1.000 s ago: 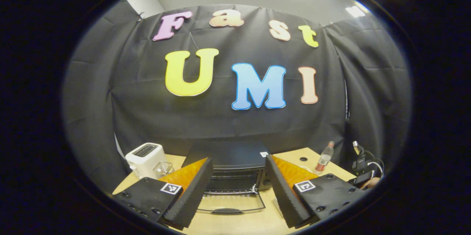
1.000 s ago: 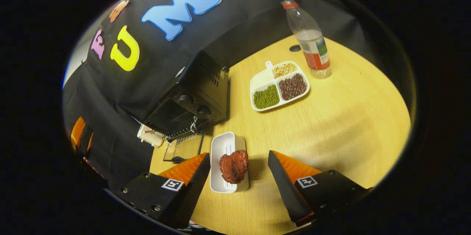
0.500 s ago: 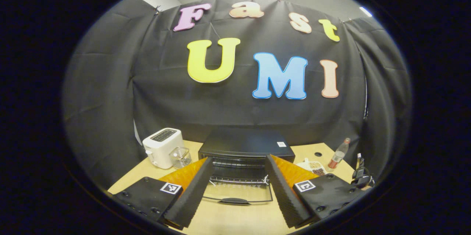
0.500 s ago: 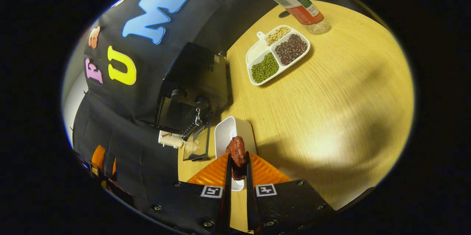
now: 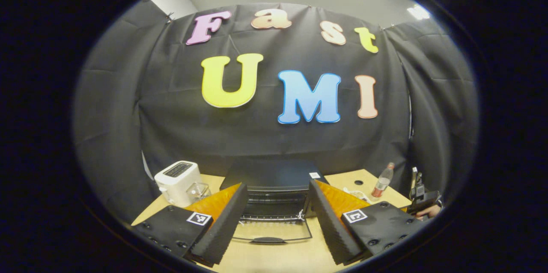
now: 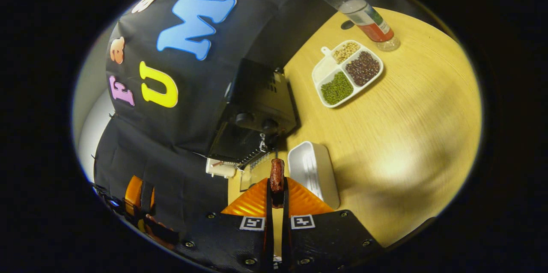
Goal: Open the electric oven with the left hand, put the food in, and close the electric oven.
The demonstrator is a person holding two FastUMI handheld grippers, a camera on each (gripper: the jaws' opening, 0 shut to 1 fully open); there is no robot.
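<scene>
Right tool (image 6: 276, 187) is clenched on the food (image 6: 277, 174), lifted just beside the white tray (image 6: 314, 172), near the oven (image 6: 257, 110) with its door (image 5: 274, 232) dropped open. Left tool (image 5: 276, 217) waits released before the oven. Carrying step; next, steer the food into the oven's mouth.

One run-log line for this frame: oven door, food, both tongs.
oven door: open, lying flat | food: clamped in right tongs, off white tray | left tongs: open, facing oven

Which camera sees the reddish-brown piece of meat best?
The right gripper view: the reddish-brown piece of meat sits pinched in the right gripper, lifted beside the white tray. The left gripper view faces the black oven, open door down.
</scene>
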